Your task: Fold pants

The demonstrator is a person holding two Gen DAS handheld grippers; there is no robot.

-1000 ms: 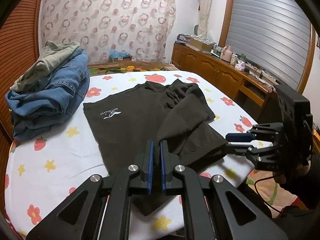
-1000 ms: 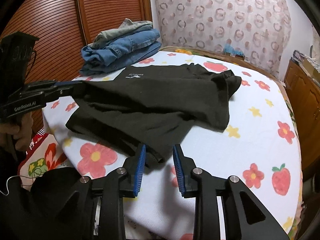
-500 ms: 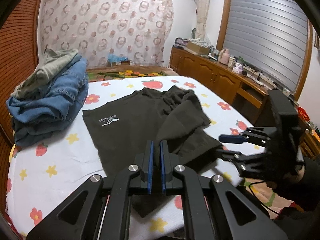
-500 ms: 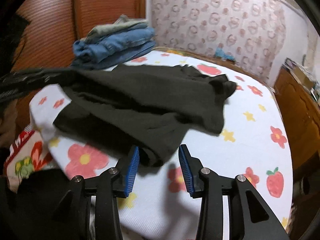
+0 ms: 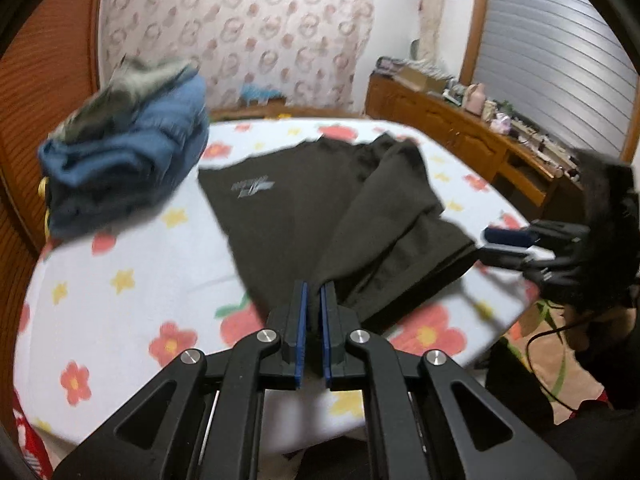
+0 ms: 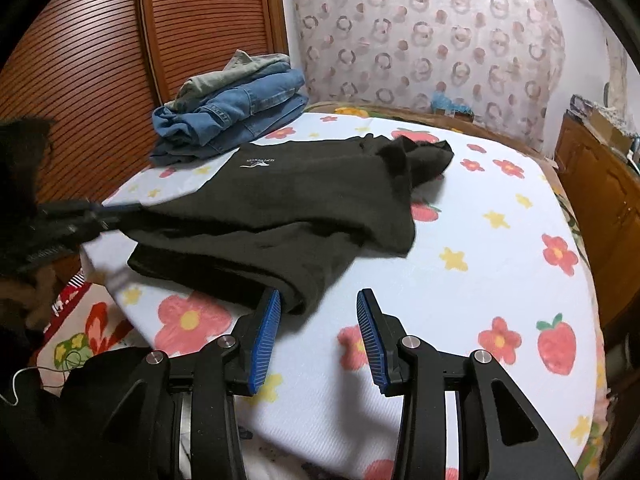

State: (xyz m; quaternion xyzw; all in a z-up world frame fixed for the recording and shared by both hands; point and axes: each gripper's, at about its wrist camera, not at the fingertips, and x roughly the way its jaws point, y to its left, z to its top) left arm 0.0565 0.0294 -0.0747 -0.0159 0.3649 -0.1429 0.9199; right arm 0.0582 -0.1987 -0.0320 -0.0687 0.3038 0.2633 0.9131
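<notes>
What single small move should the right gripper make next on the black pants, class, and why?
Probably ease forward and close on the pants' near corner. The right gripper is open, with the hem just beside its left finger, while the left gripper already pinches the other corner.

Two fisheye views from the near edge of the flower-print tabletop (image 5: 132, 248), each low and close behind its own fingers: the left wrist camera faces the curtain and shuttered window, the right wrist camera angles toward the slatted wooden doors; both share the black pants (image 5: 320, 208) (image 6: 304, 204) and stacked jeans (image 6: 236, 120)
</notes>
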